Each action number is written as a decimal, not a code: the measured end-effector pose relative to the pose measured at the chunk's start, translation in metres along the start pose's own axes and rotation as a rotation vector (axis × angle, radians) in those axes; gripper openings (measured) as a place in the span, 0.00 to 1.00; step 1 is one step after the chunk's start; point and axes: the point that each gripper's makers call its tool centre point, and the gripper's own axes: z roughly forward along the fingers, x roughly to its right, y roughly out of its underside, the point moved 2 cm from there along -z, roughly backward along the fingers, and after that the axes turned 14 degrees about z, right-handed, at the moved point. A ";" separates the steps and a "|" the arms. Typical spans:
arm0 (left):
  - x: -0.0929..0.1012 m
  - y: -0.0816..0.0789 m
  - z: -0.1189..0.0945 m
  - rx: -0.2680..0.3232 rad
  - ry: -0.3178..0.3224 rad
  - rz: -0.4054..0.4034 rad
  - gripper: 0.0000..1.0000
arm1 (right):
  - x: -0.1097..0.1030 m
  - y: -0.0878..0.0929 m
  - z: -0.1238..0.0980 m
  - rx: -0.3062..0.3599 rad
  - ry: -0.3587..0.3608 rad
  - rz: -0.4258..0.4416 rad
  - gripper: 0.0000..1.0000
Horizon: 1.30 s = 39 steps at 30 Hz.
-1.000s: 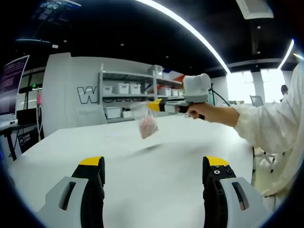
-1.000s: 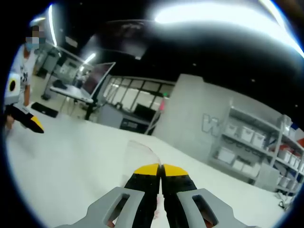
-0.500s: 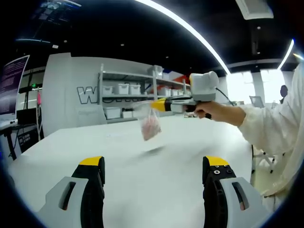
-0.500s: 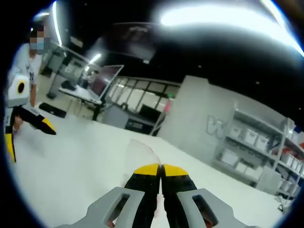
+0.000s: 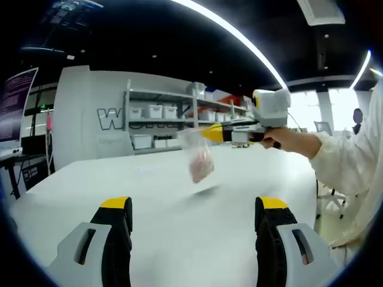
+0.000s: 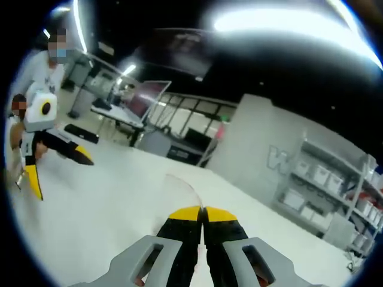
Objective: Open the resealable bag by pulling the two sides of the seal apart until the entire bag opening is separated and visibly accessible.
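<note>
Pinching the top edge of the bag in the closed right gripper, dangling it above the table; keeping the left gripper spread wide, gripping nothing.

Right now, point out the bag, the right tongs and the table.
bag [image 5: 200, 161], left gripper view, on its pink contents near the bottom.
right tongs [image 6: 202, 213], right gripper view, on the seam between the shut yellow tips.
table [image 5: 179, 221], left gripper view, on its bare white top.
</note>
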 end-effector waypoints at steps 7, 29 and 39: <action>0.002 0.001 0.000 0.000 0.001 0.000 0.83 | -0.004 0.005 -0.011 -0.010 -0.010 -0.004 0.00; 0.010 -0.003 -0.004 0.011 0.012 0.010 0.82 | -0.048 0.003 -0.054 -0.015 -0.078 -0.070 0.00; 0.014 -0.005 -0.008 0.023 0.027 -0.004 0.82 | -0.072 0.015 -0.069 -0.047 -0.114 -0.116 0.00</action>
